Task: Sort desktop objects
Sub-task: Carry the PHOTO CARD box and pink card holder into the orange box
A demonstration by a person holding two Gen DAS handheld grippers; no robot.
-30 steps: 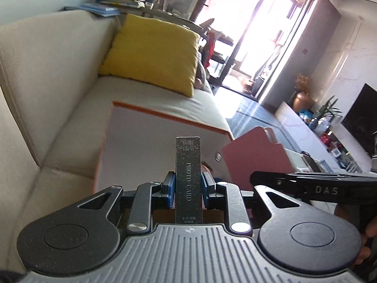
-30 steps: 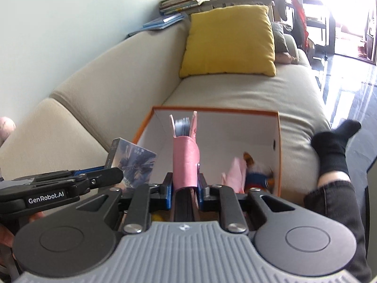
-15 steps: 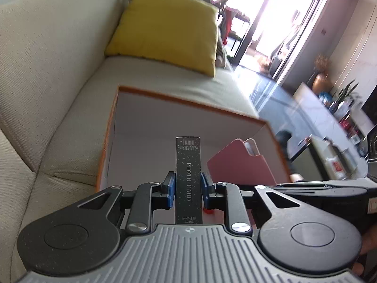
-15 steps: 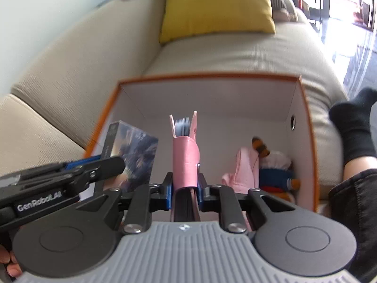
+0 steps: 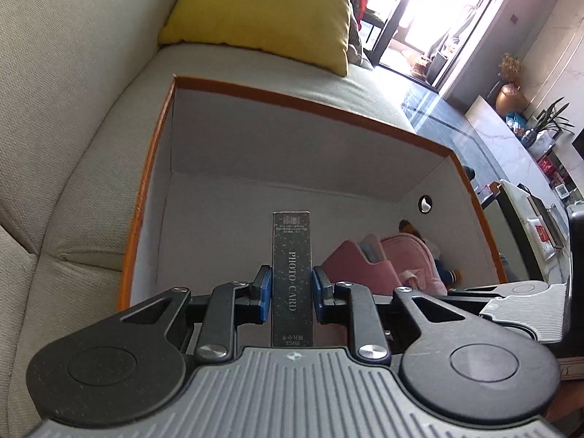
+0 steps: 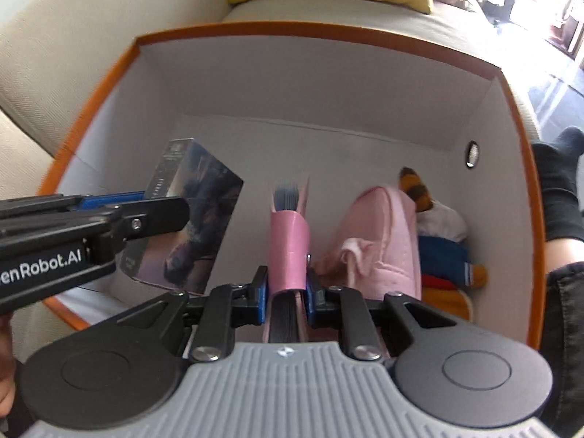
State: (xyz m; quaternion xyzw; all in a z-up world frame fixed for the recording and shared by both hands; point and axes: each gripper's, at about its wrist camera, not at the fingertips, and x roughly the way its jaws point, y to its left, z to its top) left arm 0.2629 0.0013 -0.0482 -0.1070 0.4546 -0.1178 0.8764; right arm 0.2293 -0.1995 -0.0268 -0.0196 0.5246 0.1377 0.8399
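Left claw (image 5: 292,284) and right claw (image 6: 287,284) pitch downward (both clamped).

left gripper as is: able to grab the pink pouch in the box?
Probably not. The left gripper is already shut on the photo card box, and the right gripper's pink booklet hangs between it and the pink pouch.

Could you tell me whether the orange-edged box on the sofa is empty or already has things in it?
Not empty: a pink pouch and a stuffed toy lie against the box's right wall.
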